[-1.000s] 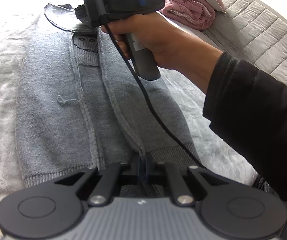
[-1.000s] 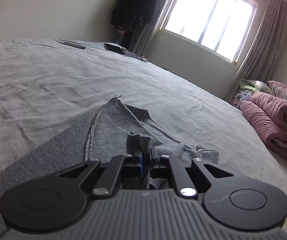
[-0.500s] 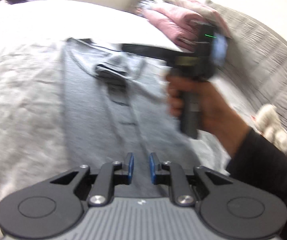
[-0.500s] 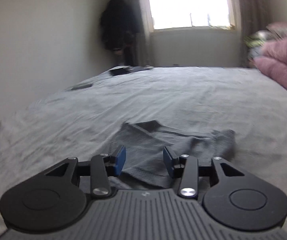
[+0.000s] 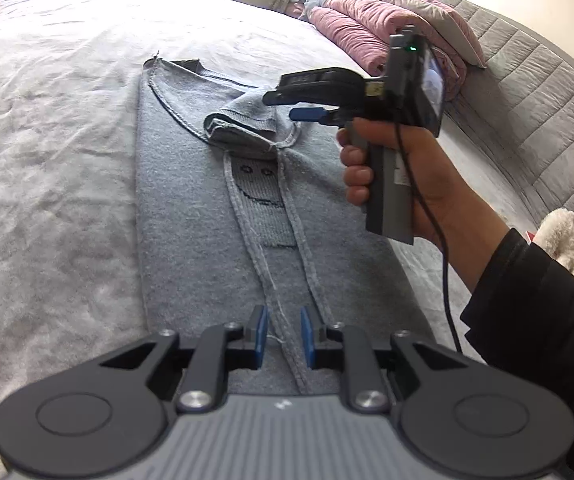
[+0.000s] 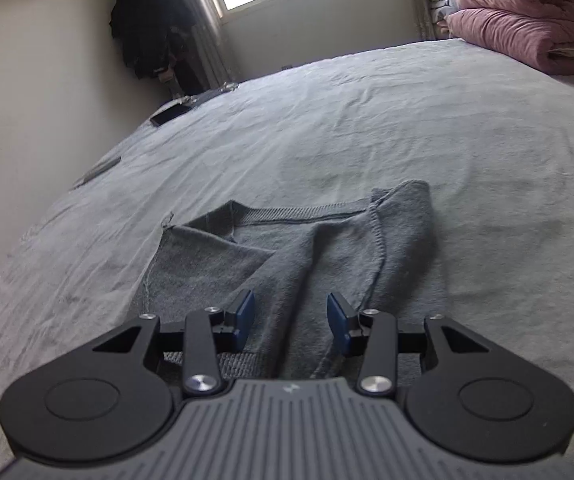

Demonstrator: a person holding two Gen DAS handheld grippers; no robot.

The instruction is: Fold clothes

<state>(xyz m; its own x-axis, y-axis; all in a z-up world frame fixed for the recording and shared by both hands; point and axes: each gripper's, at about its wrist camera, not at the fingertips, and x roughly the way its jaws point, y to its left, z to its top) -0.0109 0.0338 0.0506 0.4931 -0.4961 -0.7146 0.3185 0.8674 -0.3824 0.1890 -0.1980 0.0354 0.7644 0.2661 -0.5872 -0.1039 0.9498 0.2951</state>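
Note:
A grey knit sweater [image 5: 207,240] lies flat on the bed as a long narrow strip, both sides folded in toward the middle. A stitched smiley face [image 5: 259,188] shows between the folded edges, and a bunched cuff [image 5: 243,124] rests near the collar. My left gripper [image 5: 283,336] hovers over the near hem; its jaws are opening, with nothing pressed between the pads. A hand holds my right gripper [image 5: 289,106] just right of the cuff, open and empty. In the right wrist view, that right gripper [image 6: 291,316] hangs above the sweater's collar end [image 6: 307,248].
Folded pink quilts [image 5: 359,28] are stacked at the bed's far right, also visible as pink quilts [image 6: 527,28]. A grey quilted headboard [image 5: 527,80] and a white fluffy item [image 5: 567,248] are on the right. A phone [image 6: 169,114] lies near the far edge. Dark clothes [image 6: 147,20] hang beside the window.
Both grippers were shut on the sweater, the left on the hem and the right on the cuff. Both have let go, opened and drawn back; the right one has rolled upright.

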